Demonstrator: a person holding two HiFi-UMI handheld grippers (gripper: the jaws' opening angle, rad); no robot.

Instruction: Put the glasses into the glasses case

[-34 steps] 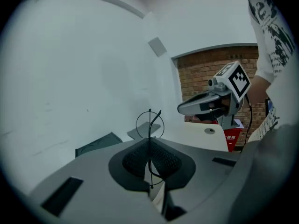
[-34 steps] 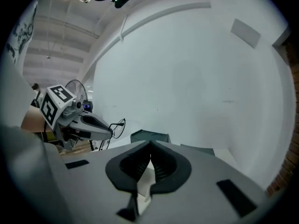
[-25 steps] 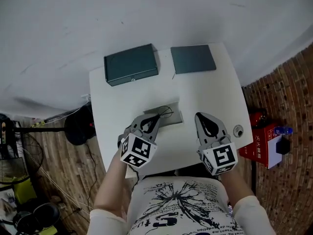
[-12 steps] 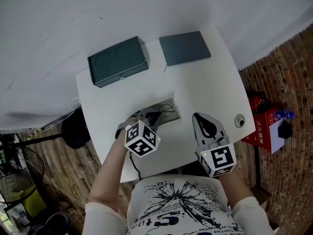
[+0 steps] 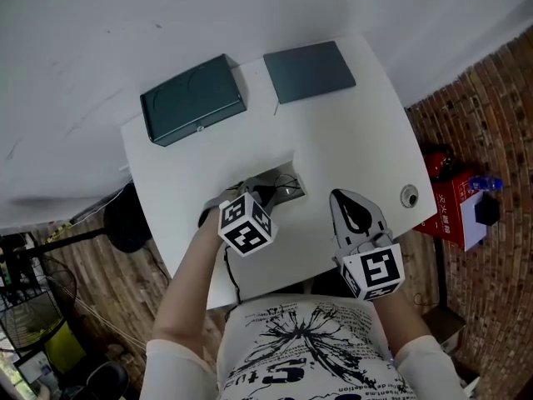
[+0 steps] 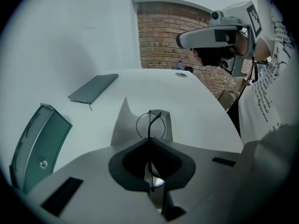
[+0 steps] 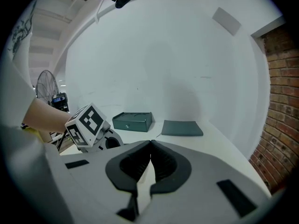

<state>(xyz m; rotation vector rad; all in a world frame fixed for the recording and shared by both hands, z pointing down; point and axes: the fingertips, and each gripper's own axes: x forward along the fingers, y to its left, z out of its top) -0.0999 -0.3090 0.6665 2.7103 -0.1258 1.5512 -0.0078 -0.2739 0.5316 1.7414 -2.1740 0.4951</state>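
White table (image 5: pixel 366 132), brick wall (image 6: pixel 161 36)

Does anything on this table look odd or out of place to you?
Nothing is spilled or broken. One thing stands out: the glasses are pinched only by one thin side arm in the shut left claw, over the grey cloth, while the green case at the far edge looks closed.
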